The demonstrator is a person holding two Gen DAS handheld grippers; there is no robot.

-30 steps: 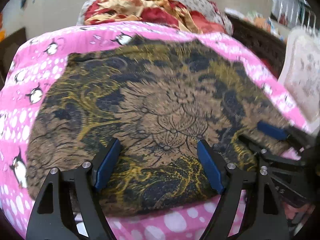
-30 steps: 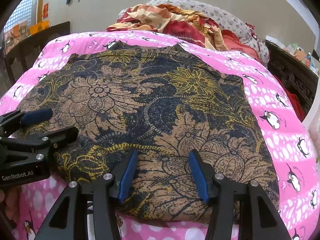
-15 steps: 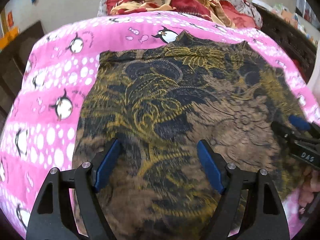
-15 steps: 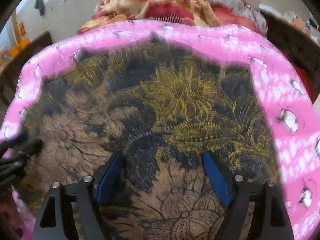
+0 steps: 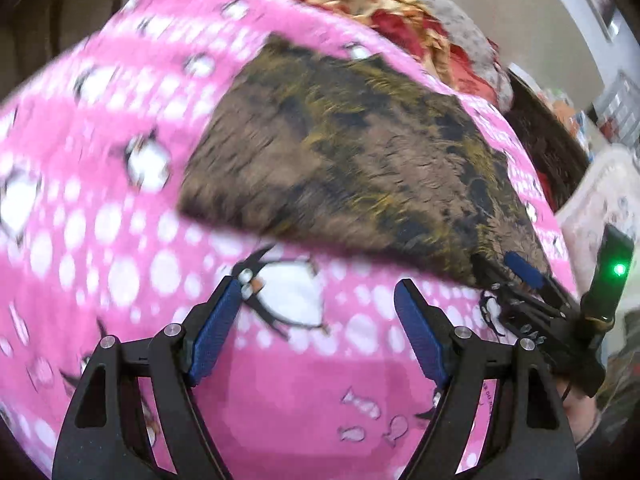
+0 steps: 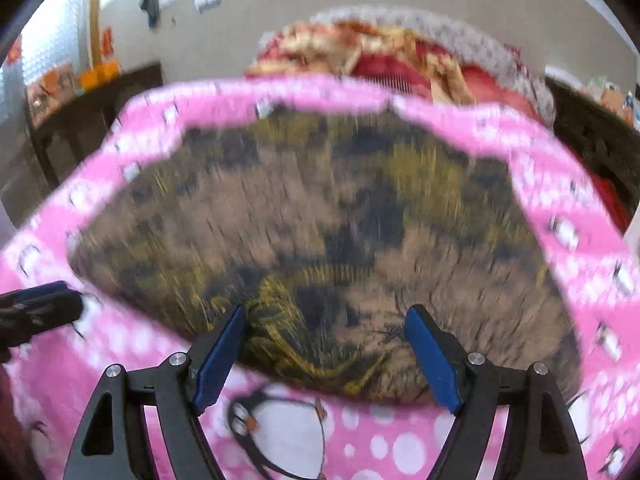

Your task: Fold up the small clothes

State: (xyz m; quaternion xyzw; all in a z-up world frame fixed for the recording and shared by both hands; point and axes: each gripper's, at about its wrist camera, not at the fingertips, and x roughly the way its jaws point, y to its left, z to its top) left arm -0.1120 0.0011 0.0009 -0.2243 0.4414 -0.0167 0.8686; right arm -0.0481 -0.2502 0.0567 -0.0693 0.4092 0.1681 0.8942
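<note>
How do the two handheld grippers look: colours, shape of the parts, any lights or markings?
Both the left gripper and the right gripper have black frames with triangular cut-outs, silver round screw heads, and jaws lined with flat, ribbed blue pads. Seen from the left wrist camera, the right gripper carries a black module with a lit green light and small white lettering, too blurred to read.

Bare pink blanket near edge; folded garment beyond.

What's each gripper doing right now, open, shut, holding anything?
Left gripper: jaws open, nothing held, only the pink blanket between them.
Right gripper: jaws open after just widening, over the near edge of the floral garment, not gripping it.
</note>
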